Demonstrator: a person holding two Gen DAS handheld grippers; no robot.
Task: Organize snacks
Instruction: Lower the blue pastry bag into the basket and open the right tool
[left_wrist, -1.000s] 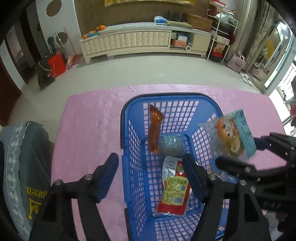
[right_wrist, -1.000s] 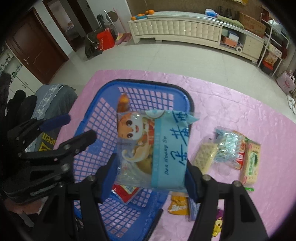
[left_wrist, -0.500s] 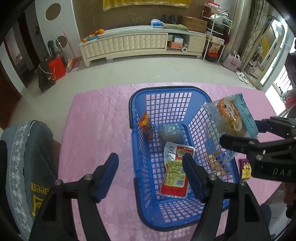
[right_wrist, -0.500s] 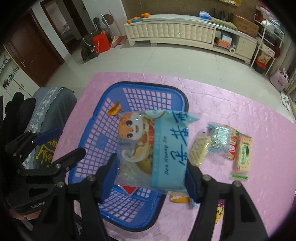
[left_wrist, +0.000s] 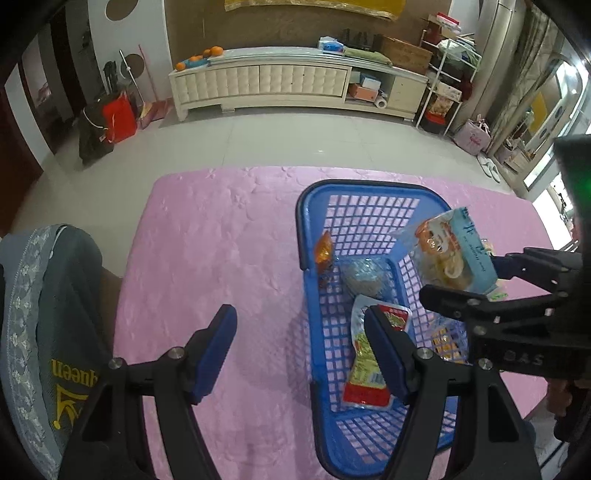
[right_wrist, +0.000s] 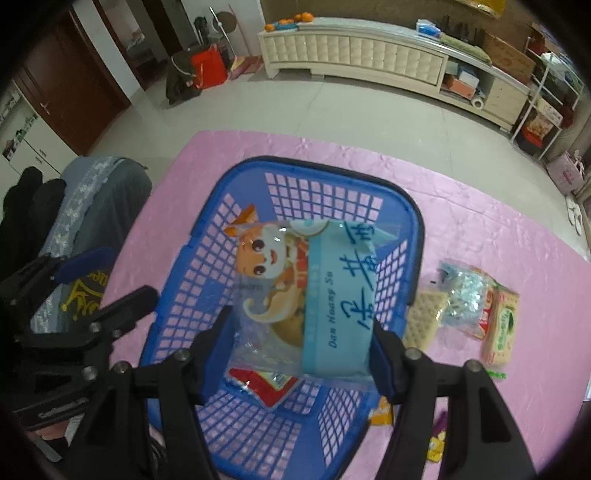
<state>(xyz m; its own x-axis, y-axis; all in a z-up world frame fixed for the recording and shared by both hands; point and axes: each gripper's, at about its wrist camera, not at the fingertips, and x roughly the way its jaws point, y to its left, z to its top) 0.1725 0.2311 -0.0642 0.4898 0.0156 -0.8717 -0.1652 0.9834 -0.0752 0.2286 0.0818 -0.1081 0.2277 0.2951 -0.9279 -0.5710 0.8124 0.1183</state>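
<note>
Left gripper (left_wrist: 299, 350): jaws wide apart, nothing held, hanging over the pink tablecloth (left_wrist: 207, 251) at the left wall of the blue basket (left_wrist: 369, 186).

Basket contents, left to right: orange sachet (left_wrist: 322, 251) against the left wall, grey-blue packet (left_wrist: 362, 277), red-and-yellow pack (left_wrist: 365, 365) flat on the floor.

Right gripper (right_wrist: 303, 350): jaws closed on the cat-print snack bag (right_wrist: 306, 295), pinching its near end; the bag hangs above the basket's right half.

Right of the basket, still on the cloth: cracker packs (right_wrist: 498, 325) and small sachets.

Judgement: the step is the drop. Bring the bag down inside the rim before opening, aim for bare floor right of the red pack, and keep the left gripper clear of the path.
</note>
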